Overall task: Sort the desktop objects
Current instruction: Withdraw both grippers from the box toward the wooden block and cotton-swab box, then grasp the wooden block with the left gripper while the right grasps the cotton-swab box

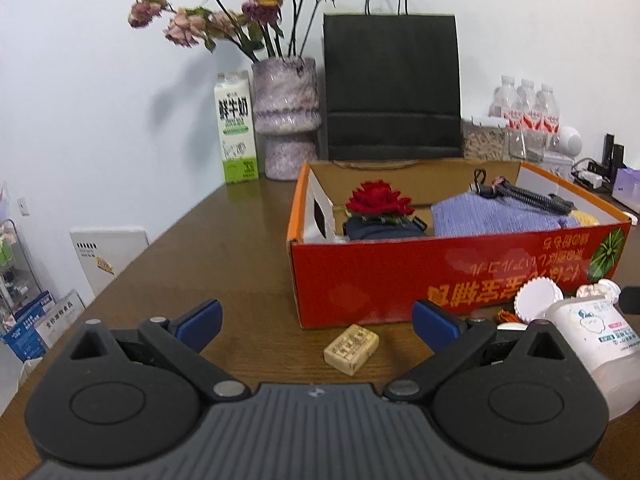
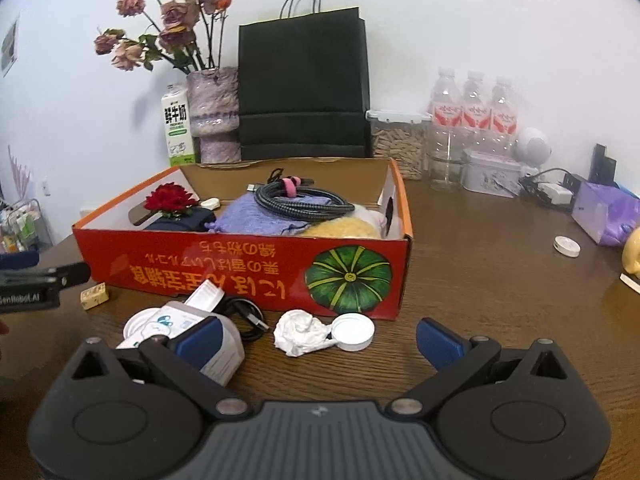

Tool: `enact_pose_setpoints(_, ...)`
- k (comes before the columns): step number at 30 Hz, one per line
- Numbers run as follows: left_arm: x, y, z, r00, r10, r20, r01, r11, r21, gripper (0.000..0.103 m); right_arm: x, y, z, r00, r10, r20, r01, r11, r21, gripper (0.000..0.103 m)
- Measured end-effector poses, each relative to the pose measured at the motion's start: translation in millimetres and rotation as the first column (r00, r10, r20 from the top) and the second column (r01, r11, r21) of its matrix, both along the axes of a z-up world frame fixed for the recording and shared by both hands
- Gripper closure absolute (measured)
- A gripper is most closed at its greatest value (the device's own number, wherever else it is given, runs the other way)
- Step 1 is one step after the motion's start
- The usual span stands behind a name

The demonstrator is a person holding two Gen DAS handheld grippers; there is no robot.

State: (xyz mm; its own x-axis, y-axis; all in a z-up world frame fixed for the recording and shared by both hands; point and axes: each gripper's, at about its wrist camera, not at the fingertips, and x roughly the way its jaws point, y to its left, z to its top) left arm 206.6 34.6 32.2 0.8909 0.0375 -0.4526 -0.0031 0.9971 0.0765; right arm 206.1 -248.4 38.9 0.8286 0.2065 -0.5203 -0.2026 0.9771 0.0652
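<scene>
**Loose items waiting in front of the box**

Blue-padded fingers of the left gripper are standing spread wide and empty, framing a small tan block lying on the table just short of the red box. The right gripper is likewise hanging open with nothing held, facing a crumpled tissue touching a white cap. A white bottle is lying on its side behind its left finger, with a black cable just beyond.

The block is looking light and rigid, so pinching its long flat sides should be working well. The tissue is probably weightless and soft, collapsing under any squeeze; its bulky middle is the safest hold. The bottle, smooth and round, is likely slipping or rolling unless taken across its body.
</scene>
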Motion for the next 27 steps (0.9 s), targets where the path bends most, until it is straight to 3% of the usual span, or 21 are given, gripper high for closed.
enact_pose_setpoints(6, 6, 3, -5, 0.998, -0.017, -0.058, 0.016, 0.999, -0.032, 0.000, -4, 5, 0, 0.999, 0.035, 0.015, -0.035, 0.999, 0.009, 0.000)
enact_pose_setpoints(10, 8, 3, -7, 0.996, -0.037, -0.078, 0.033, 0.998, -0.047, 0.008, -8, 17, 2, 0.998, 0.063, 0.026, -0.063, 0.998, 0.018, 0.000)
enact_pose_setpoints(15, 8, 5, -7, 0.997, -0.018, -0.077, 0.013, 0.998, -0.056, 0.010, -19, 45, 4, 0.994, 0.100, 0.031, -0.101, 0.994, 0.034, 0.000)
enact_pose_setpoints(19, 9, 6, -8, 0.996, -0.021, -0.084, 0.015, 0.998, -0.066, 0.014, -21, 77, -2, 0.994, 0.110, -0.003, -0.110, 0.994, -0.028, 0.000)
enact_pose_setpoints(24, 15, 11, -10, 0.992, -0.016, -0.122, 0.004, 0.995, -0.100, 0.030, -16, 94, -11, 0.998, 0.051, -0.038, -0.055, 0.993, -0.101, 0.000)
enact_pose_setpoints(27, 20, 12, -13, 0.988, -0.027, -0.152, 0.011, 0.994, -0.110, 0.041, -15, 84, -10, 0.999, 0.011, -0.037, -0.014, 0.997, -0.074, 0.001)
